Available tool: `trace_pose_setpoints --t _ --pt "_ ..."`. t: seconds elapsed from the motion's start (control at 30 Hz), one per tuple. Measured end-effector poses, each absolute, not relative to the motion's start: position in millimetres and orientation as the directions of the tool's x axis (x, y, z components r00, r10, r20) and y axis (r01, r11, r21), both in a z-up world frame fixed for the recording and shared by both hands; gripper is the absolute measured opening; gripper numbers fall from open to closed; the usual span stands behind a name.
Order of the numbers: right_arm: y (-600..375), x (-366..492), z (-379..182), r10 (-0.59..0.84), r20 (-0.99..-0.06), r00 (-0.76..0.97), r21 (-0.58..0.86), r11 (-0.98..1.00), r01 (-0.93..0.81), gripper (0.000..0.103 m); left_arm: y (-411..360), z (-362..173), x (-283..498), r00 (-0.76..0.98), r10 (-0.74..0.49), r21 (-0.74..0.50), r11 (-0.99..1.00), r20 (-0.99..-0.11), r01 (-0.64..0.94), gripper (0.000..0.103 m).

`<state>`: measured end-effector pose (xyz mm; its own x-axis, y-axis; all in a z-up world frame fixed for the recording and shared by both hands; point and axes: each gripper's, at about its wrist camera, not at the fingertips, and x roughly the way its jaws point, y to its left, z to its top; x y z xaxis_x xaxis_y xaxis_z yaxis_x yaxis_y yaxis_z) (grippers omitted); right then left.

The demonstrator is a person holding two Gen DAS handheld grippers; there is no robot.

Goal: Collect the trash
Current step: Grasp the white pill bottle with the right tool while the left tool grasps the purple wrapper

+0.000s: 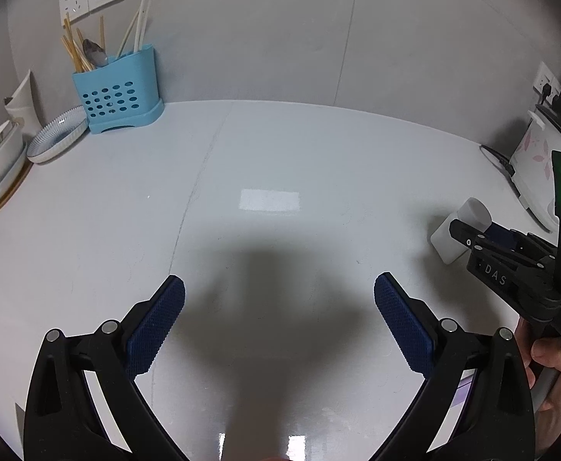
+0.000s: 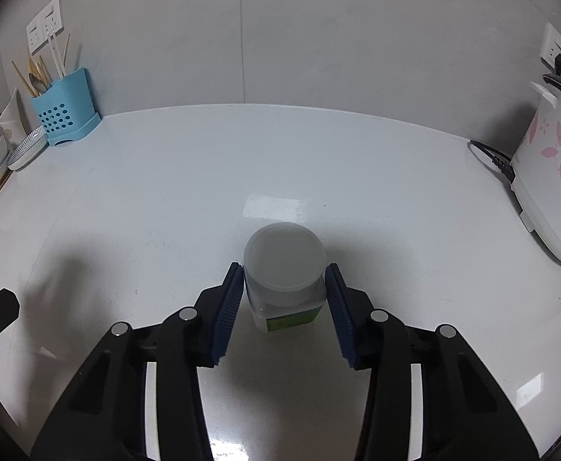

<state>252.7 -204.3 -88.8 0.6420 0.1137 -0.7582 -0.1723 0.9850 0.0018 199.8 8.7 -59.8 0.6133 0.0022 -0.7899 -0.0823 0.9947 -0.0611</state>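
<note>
- One white bottle (image 2: pixel 283 276) with a wide round cap and a green label stood upright at lower centre of the right wrist view, on the pale table (image 2: pixel 188 192).
- The right gripper (image 2: pixel 283 288) had one blue-padded finger at each side of the bottle; the left pad met the cap's edge, while contact at the right pad could not be told.
- The left gripper (image 1: pixel 279 322) hung over bare table at the bottom of its own view, its two fingers spread wide with nothing between them.
- At upper left stood one blue utensil holder (image 2: pixel 65 115) with chopsticks and a spoon.
- Beside it, at the left edge, lay stacked dishes (image 1: pixel 55 136).
- One white rice cooker (image 2: pixel 549 188) with pink flowers sat at the right edge, its black cord (image 2: pixel 488 155) trailing.
</note>
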Motion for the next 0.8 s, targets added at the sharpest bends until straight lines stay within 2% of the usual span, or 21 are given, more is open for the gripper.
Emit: trace_pose_setpoints --t 0.4,0.8 --pt "-236 215 -65 0.103 -0.717 0.689 0.015 0.991 -0.132 0.041 -25 -66 188 0.615 -0.036 -0.058 0.998 -0.787 -0.015 0.097" --pt "-293 112 -53 0.065 -0.683 0.727 0.018 0.997 -0.072 0.041 -67 -71 116 0.621 -0.085 -0.07 0.996 -0.779 0.048 0.097"
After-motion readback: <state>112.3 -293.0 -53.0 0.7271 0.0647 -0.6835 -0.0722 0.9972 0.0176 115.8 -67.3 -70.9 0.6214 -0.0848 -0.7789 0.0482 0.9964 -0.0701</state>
